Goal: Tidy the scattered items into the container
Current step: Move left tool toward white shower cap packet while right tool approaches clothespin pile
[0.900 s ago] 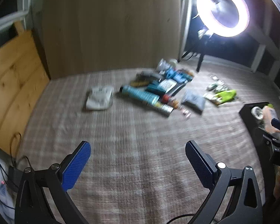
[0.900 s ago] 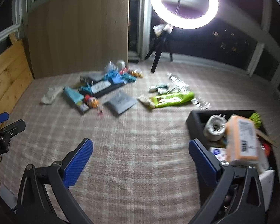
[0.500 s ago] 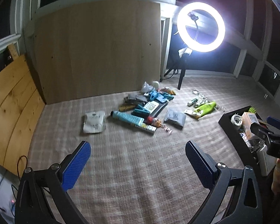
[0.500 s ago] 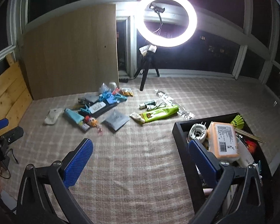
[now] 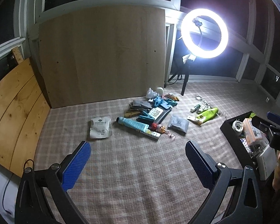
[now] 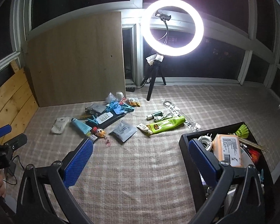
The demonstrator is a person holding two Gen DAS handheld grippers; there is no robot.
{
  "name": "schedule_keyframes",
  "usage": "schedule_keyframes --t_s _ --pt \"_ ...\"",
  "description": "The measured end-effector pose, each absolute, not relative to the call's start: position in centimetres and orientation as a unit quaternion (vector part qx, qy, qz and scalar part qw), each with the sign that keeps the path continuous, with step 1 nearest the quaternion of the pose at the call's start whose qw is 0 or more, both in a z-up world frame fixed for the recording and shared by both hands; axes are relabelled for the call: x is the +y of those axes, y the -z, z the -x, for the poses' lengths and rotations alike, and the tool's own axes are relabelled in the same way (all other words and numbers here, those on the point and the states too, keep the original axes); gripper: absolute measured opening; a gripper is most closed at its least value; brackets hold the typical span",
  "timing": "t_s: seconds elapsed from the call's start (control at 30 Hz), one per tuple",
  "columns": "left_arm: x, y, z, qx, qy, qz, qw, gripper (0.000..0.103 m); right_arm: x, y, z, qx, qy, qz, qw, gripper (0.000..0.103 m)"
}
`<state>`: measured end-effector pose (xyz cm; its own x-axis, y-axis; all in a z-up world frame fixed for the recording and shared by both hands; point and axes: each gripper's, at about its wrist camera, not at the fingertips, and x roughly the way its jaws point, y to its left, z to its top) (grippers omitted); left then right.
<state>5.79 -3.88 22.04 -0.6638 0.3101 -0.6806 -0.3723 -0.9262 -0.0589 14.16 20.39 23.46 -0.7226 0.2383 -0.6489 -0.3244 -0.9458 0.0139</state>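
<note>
Scattered items (image 5: 151, 115): loose pile on checked beige cloth (image 5: 132, 169), ahead of both claws, well apart from them | black rectangular container (image 6: 184, 143): partly filled, just beside right claw's right finger | left claw (image 5: 138, 166): released, empty | right claw (image 6: 140, 160): released, empty | white foil pouch (image 5: 100, 127): ahead-left of left claw

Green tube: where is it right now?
In the right wrist view the green tube lies on the checked cloth, centre-right, between the grey pouch on its left and the black container at lower right.
</note>
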Motion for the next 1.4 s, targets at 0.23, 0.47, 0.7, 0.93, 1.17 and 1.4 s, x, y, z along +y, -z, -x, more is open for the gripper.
schedule_keyframes --t_s 0.23,0.47,0.7,0.93,1.17,1.4 --pt "-2.8 -21.9 -5.1 0.030 -0.914 0.374 0.151 0.099 23.4 -23.5 -12.7 0.065 -0.938 0.325 0.105 0.103" --pt "-1.4 -22.2 -4.6 0.016 -0.922 0.375 0.095 0.097 26.9 -23.3 -9.7 0.061 -0.940 0.331 0.053 0.102" --pt "-0.5 -21.3 -2.6 0.018 -0.921 0.382 0.077 0.091 29.3 -22.0 -6.3 0.067 -0.932 0.355 0.014 0.088" --pt "-0.2 -21.8 0.2 0.034 -0.922 0.381 0.056 0.080 30.4 -21.5 -2.1 0.080 -0.928 0.365 -0.009 0.076" --pt "-4.2 -19.7 4.2 0.042 -0.913 0.404 0.047 0.079 29.5 -20.8 2.0 0.049 -0.921 0.385 -0.013 0.073" --pt "-6.7 -13.3 9.7 0.024 -0.883 0.462 0.073 0.078 28.4 -17.6 6.7 0.021 -0.899 0.438 -0.013 0.073"
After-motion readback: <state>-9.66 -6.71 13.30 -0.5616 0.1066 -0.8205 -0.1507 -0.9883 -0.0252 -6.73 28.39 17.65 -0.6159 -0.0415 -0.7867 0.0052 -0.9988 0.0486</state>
